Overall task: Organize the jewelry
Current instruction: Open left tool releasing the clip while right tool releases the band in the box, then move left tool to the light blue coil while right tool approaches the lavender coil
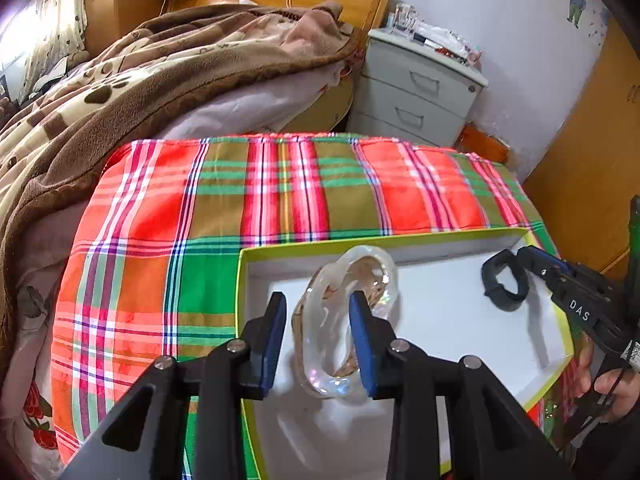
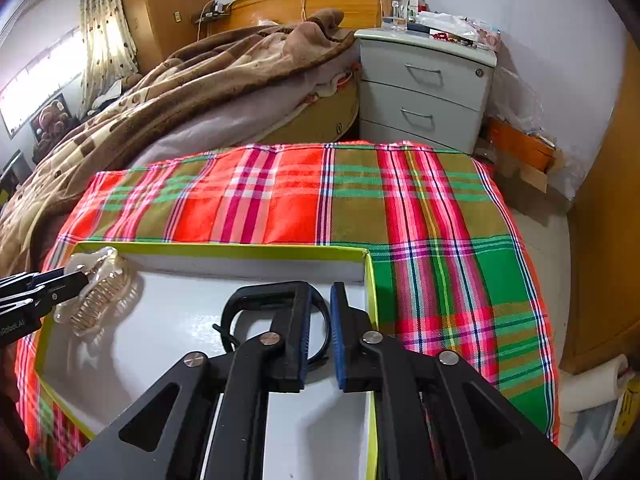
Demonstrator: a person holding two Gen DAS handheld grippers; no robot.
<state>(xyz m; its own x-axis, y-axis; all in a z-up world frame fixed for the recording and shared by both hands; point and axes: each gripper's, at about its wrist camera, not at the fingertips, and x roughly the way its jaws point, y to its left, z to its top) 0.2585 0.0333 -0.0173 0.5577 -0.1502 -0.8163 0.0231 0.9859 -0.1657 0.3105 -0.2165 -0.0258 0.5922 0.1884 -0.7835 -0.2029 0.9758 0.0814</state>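
Left tool (image 1: 318, 340) stands open around the clear hair claw (image 1: 348, 320), which lies in the left part of the white tray (image 1: 440, 312). Right tool (image 2: 320, 336) is nearly closed, pinching the black band (image 2: 276, 312) at the tray's right wall, on the plaid-covered worktop (image 2: 280, 200).

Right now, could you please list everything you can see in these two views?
box: one, white inside, yellow-green rim, on the cloth
hair claw clip: one, clear, over the box's left part
wristband: one, black, box's right part
cloth: one, red-green plaid, under box
blanket: one, brown, on bed
nightstand: one, pale grey, beside bed
left gripper: black, blue pads, around clip
right gripper: black, at wristband
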